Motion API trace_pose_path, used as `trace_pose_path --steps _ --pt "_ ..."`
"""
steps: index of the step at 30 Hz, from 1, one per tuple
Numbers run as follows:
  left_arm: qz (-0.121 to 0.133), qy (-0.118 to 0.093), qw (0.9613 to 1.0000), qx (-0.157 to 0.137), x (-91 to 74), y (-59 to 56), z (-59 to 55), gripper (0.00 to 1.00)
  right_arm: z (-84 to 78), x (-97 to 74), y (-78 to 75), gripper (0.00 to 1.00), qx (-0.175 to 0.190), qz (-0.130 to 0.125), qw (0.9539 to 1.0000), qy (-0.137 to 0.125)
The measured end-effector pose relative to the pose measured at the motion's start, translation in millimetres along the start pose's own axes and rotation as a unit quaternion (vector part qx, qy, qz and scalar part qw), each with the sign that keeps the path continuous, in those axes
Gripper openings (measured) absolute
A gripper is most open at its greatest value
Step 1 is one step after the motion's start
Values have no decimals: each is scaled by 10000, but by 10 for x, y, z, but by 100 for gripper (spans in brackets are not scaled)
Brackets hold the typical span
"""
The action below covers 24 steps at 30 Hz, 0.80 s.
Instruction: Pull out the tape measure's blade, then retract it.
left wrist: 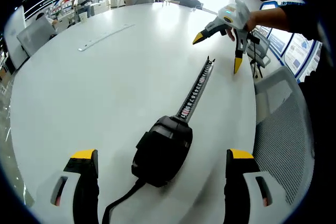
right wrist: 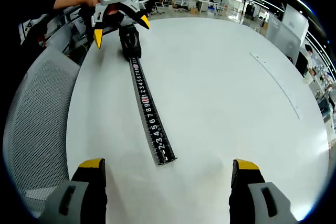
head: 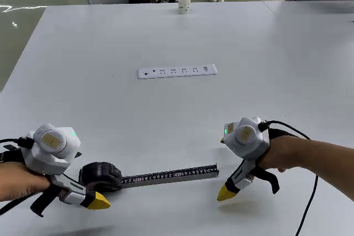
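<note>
Looks like the pull-out step is done and retract is not yet started. The tape measure case sits between the left gripper fingers, just ahead of the yellow tips, which stand wide on either side with no contact that I can see. The blade runs flat on the white table from the case straight toward the right gripper. Its end hook stops just short of the gap between that gripper's fingers, which are also wide and hold nothing. The blade stays out with nothing holding it, so my guess is the lock is on or the case self-brakes. The next move probably needs the left fingers closed across the case to steady it, then the lock released or the blade fed back in from the hook end. The case is a rounded black moulded body that looks rubbery. The blade is a thin dark strip with white numerals. The tabletop is smooth and matte, so the case may slide if pushed.
</note>
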<state>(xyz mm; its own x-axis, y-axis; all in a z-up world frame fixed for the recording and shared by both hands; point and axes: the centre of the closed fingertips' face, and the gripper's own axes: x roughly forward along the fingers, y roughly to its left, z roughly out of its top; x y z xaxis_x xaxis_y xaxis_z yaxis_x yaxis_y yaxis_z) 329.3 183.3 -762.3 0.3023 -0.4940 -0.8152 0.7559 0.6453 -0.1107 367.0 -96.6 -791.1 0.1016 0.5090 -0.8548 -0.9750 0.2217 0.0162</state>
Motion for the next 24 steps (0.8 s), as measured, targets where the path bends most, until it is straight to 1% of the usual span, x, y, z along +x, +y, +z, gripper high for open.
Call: trace_pose_path --steps 1,2,3,4,7,10,11,13,14,15,16,17,18,20,21,22,24 --pt "96 -19 9999 -59 -8 28 -15 99 2 -6 -9 99 75 -34 9999 -78" --pt "165 -66 9998 -82 -22 43 -30 99 -22 -29 -30 99 216 -122 9996 -115" --pt "266 -182 9994 -137 -28 71 -13 99 -26 -43 -33 99 283 -137 9994 -168" --pt "312 -239 9991 -177 -39 74 -18 99 -18 -59 -44 99 401 -208 9986 -280" --pt "497 -433 9973 -318 -75 108 -29 99 -27 -119 -35 99 890 -273 9942 -538" --pt "564 -529 9961 -427 -95 90 -63 99 -29 -181 -83 99 1129 -511 9889 -815" --pt "595 -554 9957 -442 -100 88 -68 99 -47 -194 -72 99 1157 -524 9885 -816" --pt "724 -612 9945 -452 -124 94 -87 99 -87 -225 -75 99 1165 -635 9873 -876" --pt "760 -683 9936 -484 -136 90 -83 99 -84 -248 -69 99 1140 -667 9866 -954" --pt "802 -756 9927 -499 -153 96 -79 99 -83 -276 -71 99 1176 -756 9847 -1041" --pt "849 -838 9916 -507 -170 98 -74 99 -89 -295 -59 99 1219 -768 9837 -1077" --pt "847 -995 9902 -495 -191 91 -39 99 -80 -320 -61 99 1214 -838 9826 -1132" --pt "745 -1268 9880 -463 -210 41 35 99 -81 -343 -60 99 1192 -896 9819 -1172" --pt "584 -1780 9808 -539 -278 -40 145 99 -104 -373 -47 99 1214 -960 9806 -1205" --pt "532 -1778 9807 -610 -281 -56 129 99 -104 -388 -37 99 1245 -977 9797 -1232" --pt "600 -1652 9815 -762 -278 -42 66 99 -110 -412 -16 99 1265 -994 9787 -1276" --pt "641 -1668 9812 -735 -276 -39 43 99 -125 -442 14 99 1260 -1023 9780 -1310"
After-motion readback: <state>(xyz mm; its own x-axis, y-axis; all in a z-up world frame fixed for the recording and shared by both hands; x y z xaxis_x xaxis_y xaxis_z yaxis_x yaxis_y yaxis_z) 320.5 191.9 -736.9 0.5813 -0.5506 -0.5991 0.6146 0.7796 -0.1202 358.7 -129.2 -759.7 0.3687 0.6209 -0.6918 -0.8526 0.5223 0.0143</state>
